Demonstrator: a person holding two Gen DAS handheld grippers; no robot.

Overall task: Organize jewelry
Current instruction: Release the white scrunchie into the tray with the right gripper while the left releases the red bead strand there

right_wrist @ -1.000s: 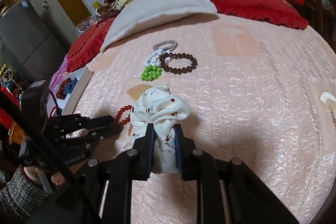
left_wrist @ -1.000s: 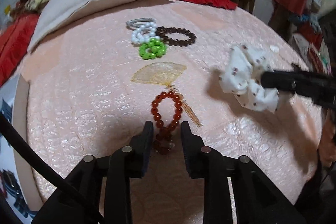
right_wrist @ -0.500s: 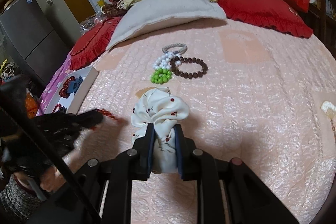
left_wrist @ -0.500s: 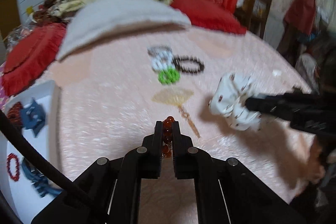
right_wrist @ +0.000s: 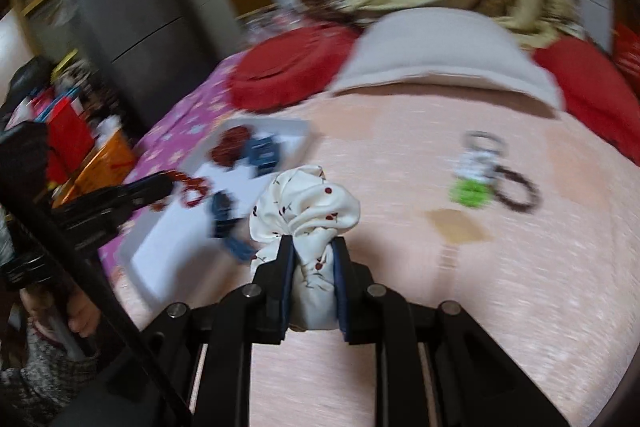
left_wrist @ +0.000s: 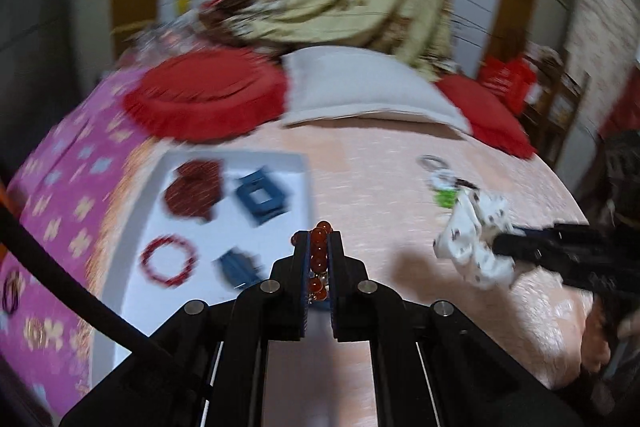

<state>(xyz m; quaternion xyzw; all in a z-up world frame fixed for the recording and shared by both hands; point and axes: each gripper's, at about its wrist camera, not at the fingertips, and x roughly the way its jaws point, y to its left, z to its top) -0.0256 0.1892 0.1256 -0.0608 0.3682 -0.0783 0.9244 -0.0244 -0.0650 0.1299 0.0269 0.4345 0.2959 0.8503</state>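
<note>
Across the frame: bed cover [left_wrist: 400, 187], pink and quilted, fills the middle of both views.
Tray [left_wrist: 192, 311]: one, white, left of centre in the left wrist view; holds two blue clips, one dark red piece and one red bead ring, all blurred.
Scrunchie [right_wrist: 308, 211]: one, white with red cherries, centre of the right wrist view, pinched in the right gripper [right_wrist: 312, 255]; soft, light, squashes freely, so a bunched fold is the sure hold.
Loose pile [right_wrist: 480, 175]: right of centre, a green, a white and a dark bead ring plus a grey band, one each as far as blur allows.
Amber bracelet [left_wrist: 320, 251]: one, lower centre of the left wrist view, pinched in the left gripper [left_wrist: 318, 247], whose jaws have just been closing; hard, round beads likely slippery, string limp, best nipped across the strand.
</note>
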